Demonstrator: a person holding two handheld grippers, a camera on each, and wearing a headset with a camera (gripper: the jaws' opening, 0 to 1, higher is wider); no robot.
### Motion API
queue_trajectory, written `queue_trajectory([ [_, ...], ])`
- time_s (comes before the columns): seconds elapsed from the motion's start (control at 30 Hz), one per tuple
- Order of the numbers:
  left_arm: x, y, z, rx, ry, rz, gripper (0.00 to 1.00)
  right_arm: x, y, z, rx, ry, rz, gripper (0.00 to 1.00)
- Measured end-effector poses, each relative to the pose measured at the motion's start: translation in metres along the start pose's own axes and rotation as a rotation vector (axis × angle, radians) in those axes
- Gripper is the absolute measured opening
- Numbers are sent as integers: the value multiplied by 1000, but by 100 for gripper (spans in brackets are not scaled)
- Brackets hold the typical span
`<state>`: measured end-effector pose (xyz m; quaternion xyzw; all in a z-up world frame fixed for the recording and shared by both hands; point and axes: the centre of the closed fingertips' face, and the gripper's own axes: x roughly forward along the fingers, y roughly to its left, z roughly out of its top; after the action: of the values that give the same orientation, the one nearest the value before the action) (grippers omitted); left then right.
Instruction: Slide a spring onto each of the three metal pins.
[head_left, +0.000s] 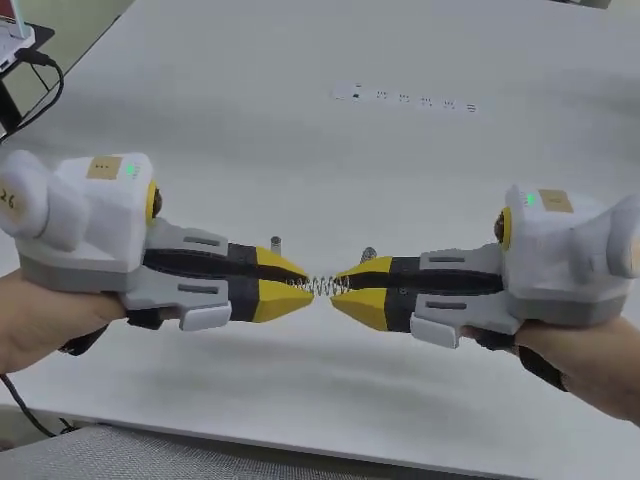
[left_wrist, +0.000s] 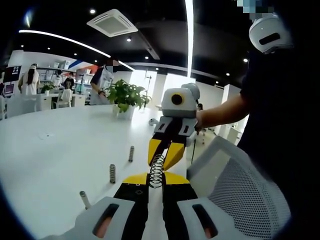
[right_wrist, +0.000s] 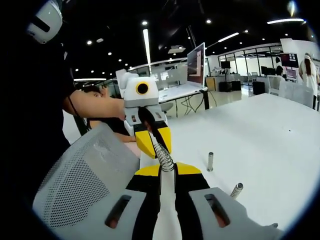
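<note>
1. The left gripper (head_left: 292, 286) and the right gripper (head_left: 343, 285) — white bodies, yellow-tipped jaws — meet nose to nose above the white surface (head_left: 300, 130). The small coiled metal spring (head_left: 320, 286) spans the gap between them, and each pair of jaws is pinched narrow on one end of it.
2. The spring is in the air, clear of the surface and just in front of the row of pins.
3. This looks like the last spring to place. The bare grey metal pin (left_wrist: 85, 199) stands empty, while the middle pin (left_wrist: 112, 173) and the far pin (left_wrist: 131, 153) each appear wrapped in coils.
4. To do the step well, one gripper should probably release, leaving the other holding the spring near one end with its bore open. That gripper then turns the spring upright, lines its axis over the bare pin and lowers it gently. A hard squeeze could crush the coils or flick the spring away — a light grip is wiser.
5. The left gripper view lays all three pins out in a line, whereas in the head view the right gripper's body lies across part of the row. The right gripper view shows the spring running slightly aslant between the tips, and a mesh chair back (right_wrist: 75, 175) close by.
</note>
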<state>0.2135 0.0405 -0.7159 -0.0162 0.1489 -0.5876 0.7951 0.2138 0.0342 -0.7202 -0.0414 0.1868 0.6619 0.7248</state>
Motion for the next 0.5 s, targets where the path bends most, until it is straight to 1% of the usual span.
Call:
queue_trajectory([
  [0.1,0,-1,0,-1,0,-2,1,0,2,1,0,-1,4,7],
  [0.2,-1,-2,-3,7,10,-1,1,-1,4,5,5,-22,13,7],
  [0.3,-2,-3,-3,22,12,3,1,-1,6,6,2,-17,16,7],
  [0.4,-2,-3,-3,17,12,3,1,-2,6,7,6,-20,20,7],
  [0.43,-2,-3,-4,25,22,5,1,-2,7,7,4,-21,22,7],
  [0.47,-2,-2,-9,44,50,7,1,-1,9,12,16,-45,35,7],
  [0.5,1,-5,-8,33,40,0,1,0,10,18,36,-73,34,7],
])
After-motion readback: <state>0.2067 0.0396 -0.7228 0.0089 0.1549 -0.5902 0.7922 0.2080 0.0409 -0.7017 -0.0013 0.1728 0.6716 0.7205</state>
